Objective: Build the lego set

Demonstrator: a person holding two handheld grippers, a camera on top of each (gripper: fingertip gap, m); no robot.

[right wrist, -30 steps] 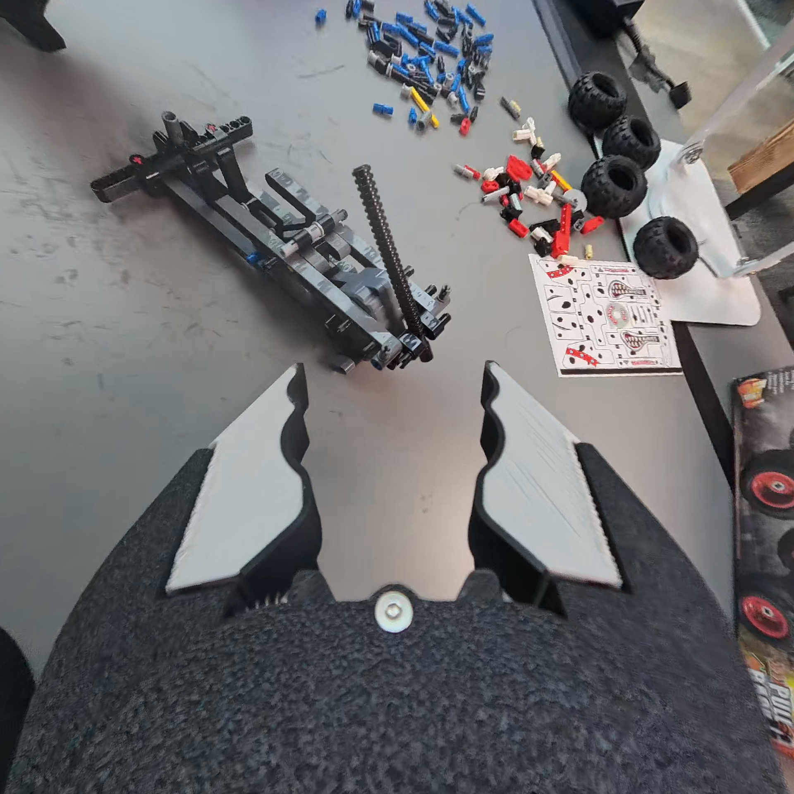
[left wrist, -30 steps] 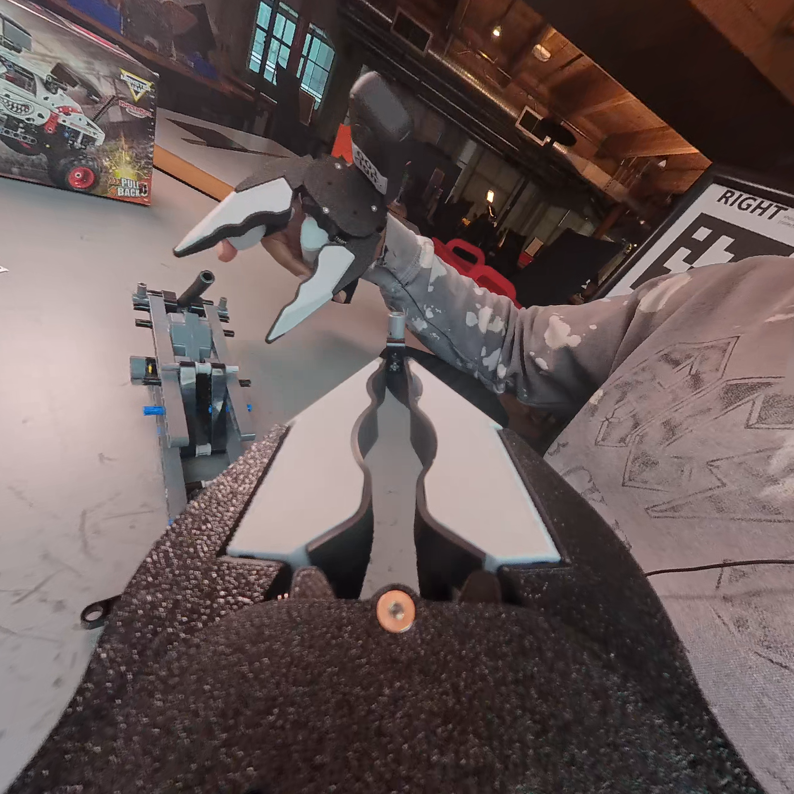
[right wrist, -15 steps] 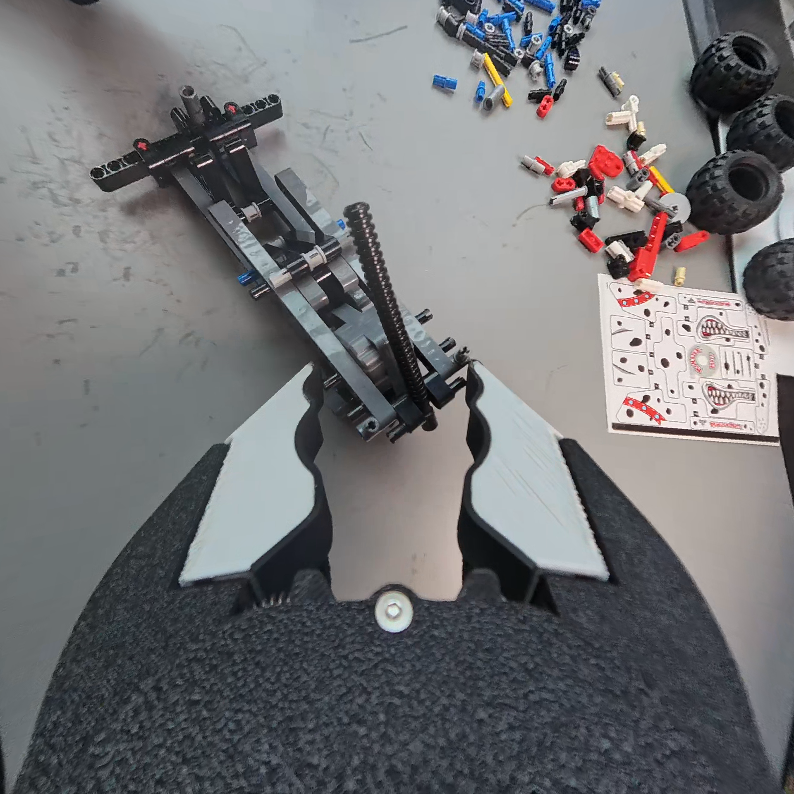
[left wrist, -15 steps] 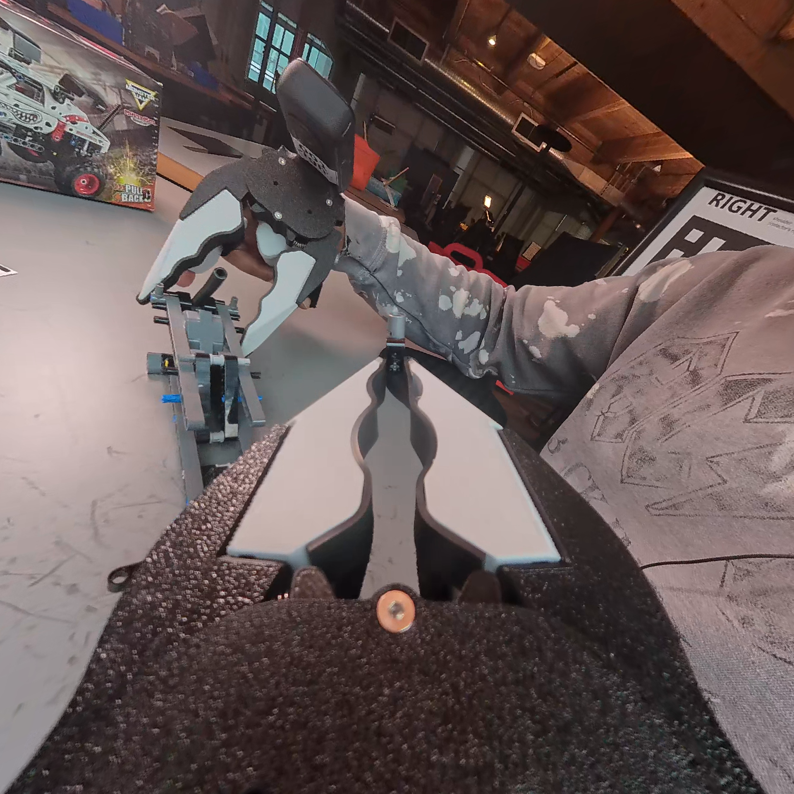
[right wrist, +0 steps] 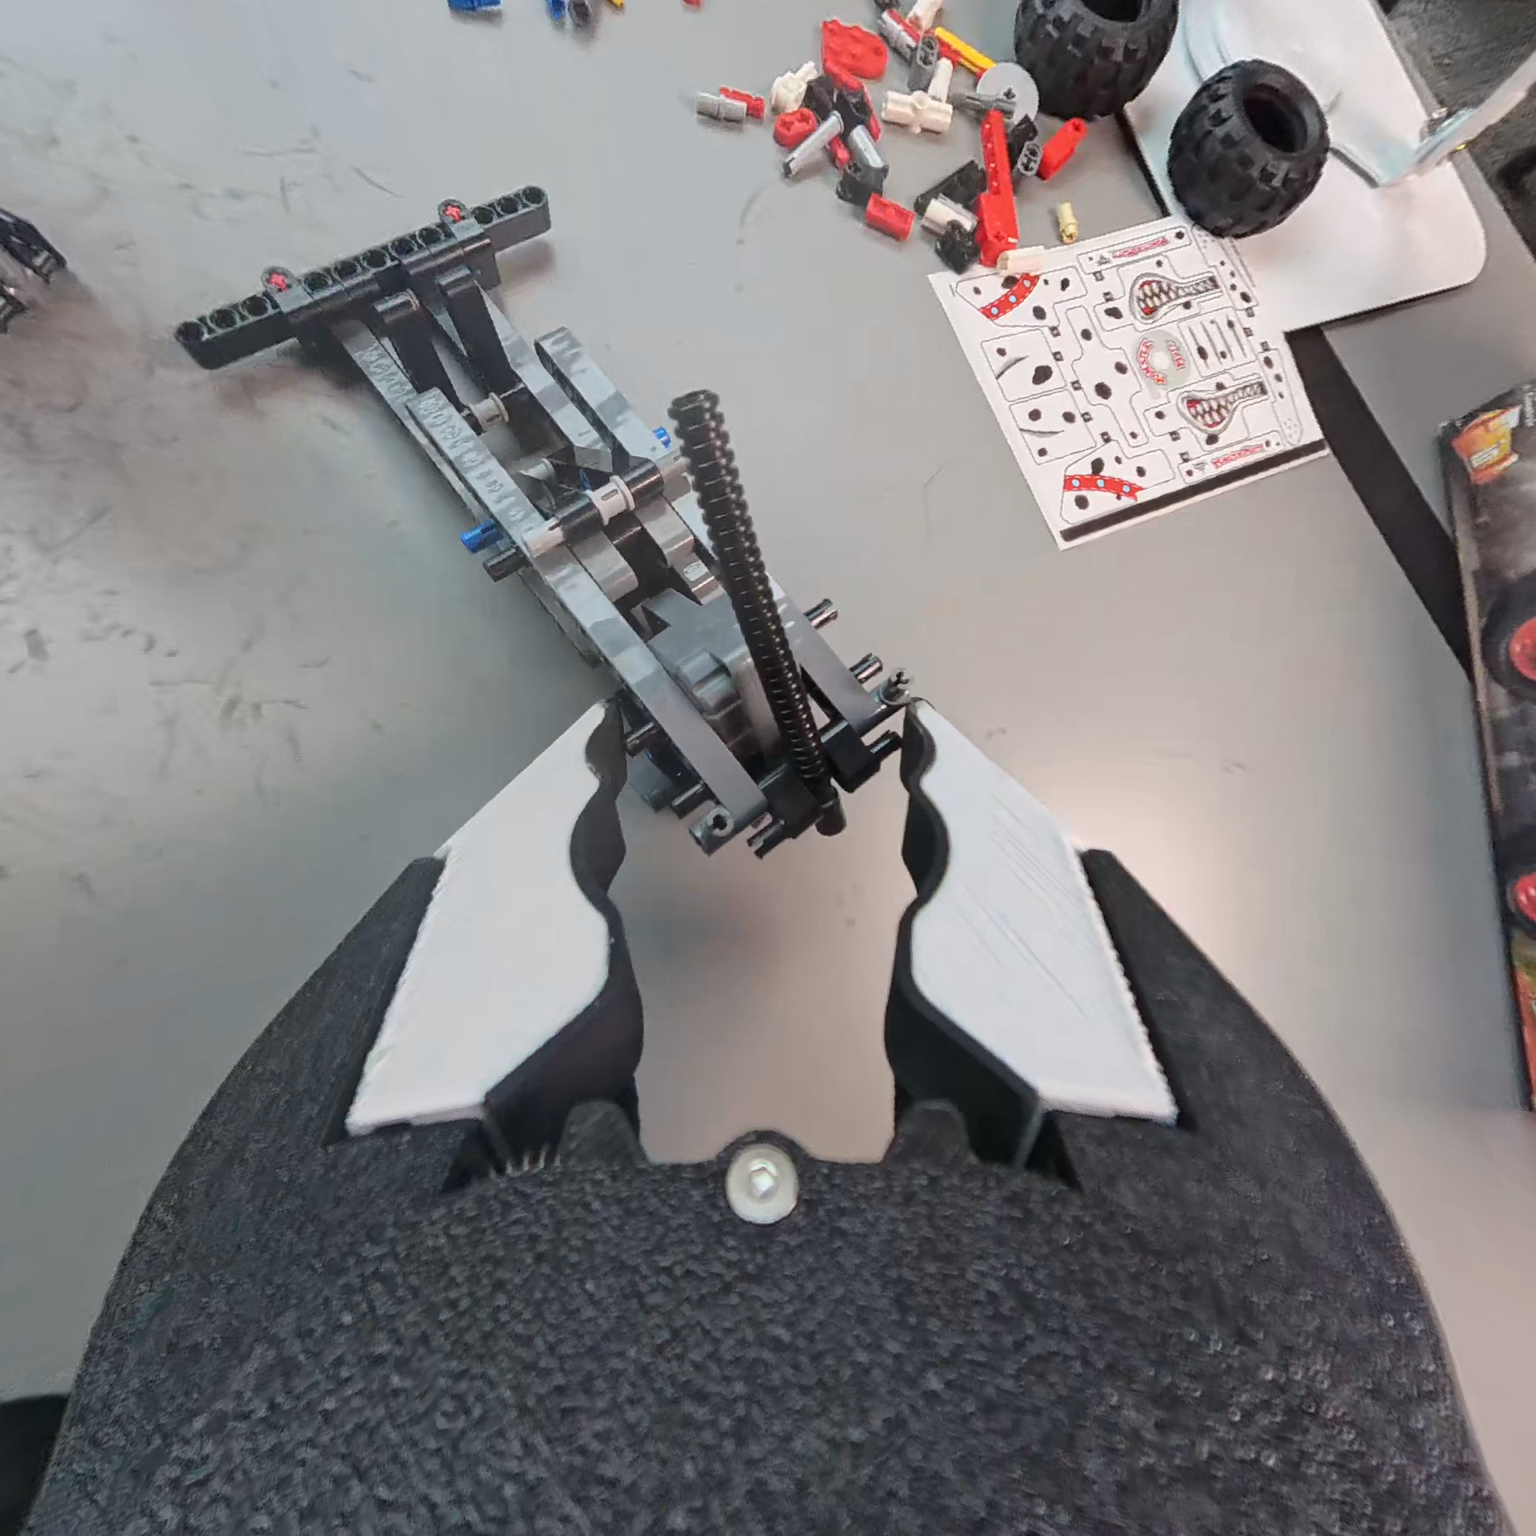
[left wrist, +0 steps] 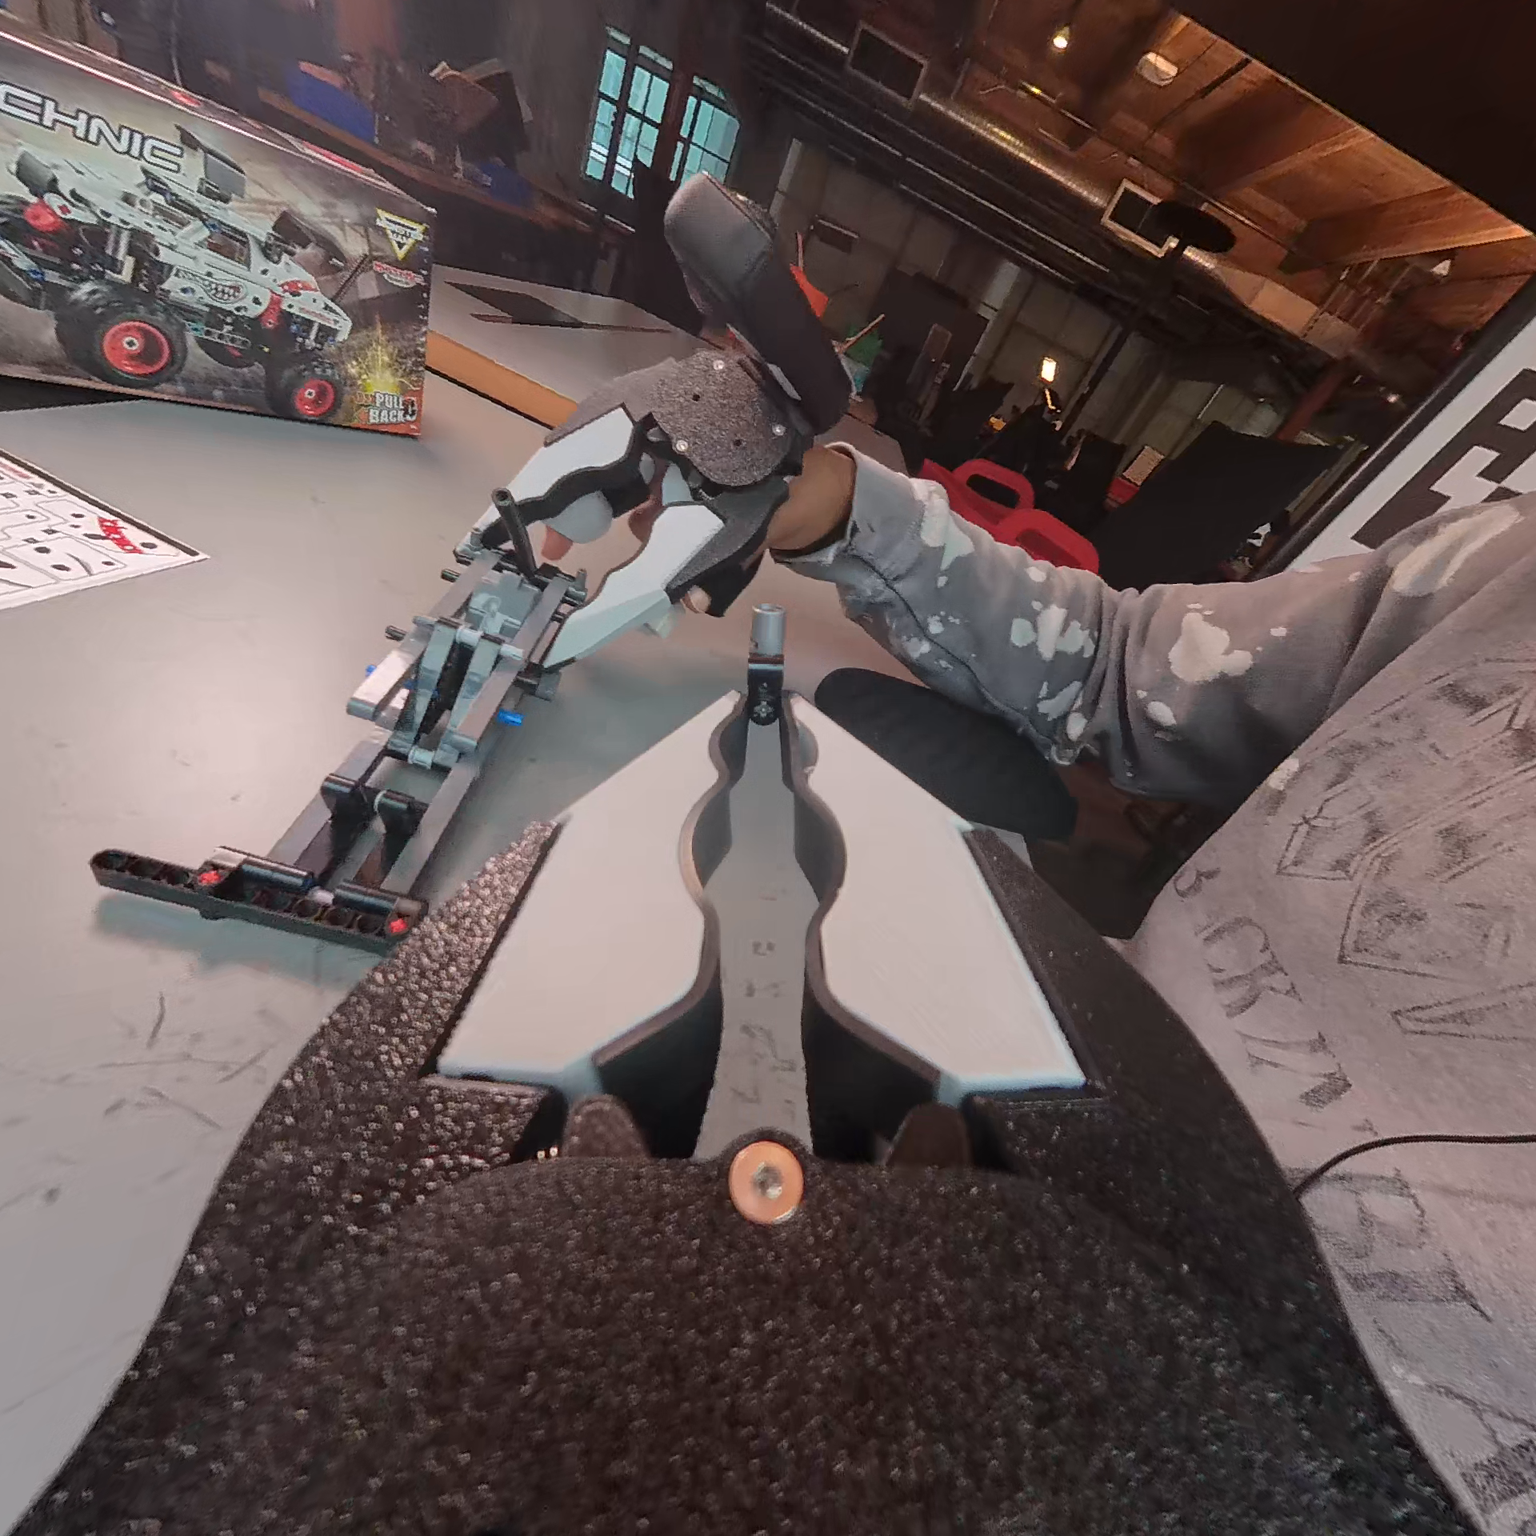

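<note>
Right gripper [right wrist: 760,723] down from hover, jaws apart, now straddling near end of chassis [right wrist: 582,532] mid-table, 12 o'clock of it. Left gripper [left wrist: 763,706] unchanged, clamped on small grey pin [left wrist: 765,644]. Likely brace next, then insert.

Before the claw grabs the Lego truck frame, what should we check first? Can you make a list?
1. Right hand-held gripper open wide enough: ok, jaws apart on either side of the chassis end.
2. Chassis flat on the table: ok.
3. Black ribbed rod clear of the fingers: ok, it stands between them.
4. Jaws touching the chassis: cannot tell.
5. Left hand-held gripper holding its small grey and black piece: ok, shut on it.
6. Loose parts and tyres out of the way: ok.
</note>
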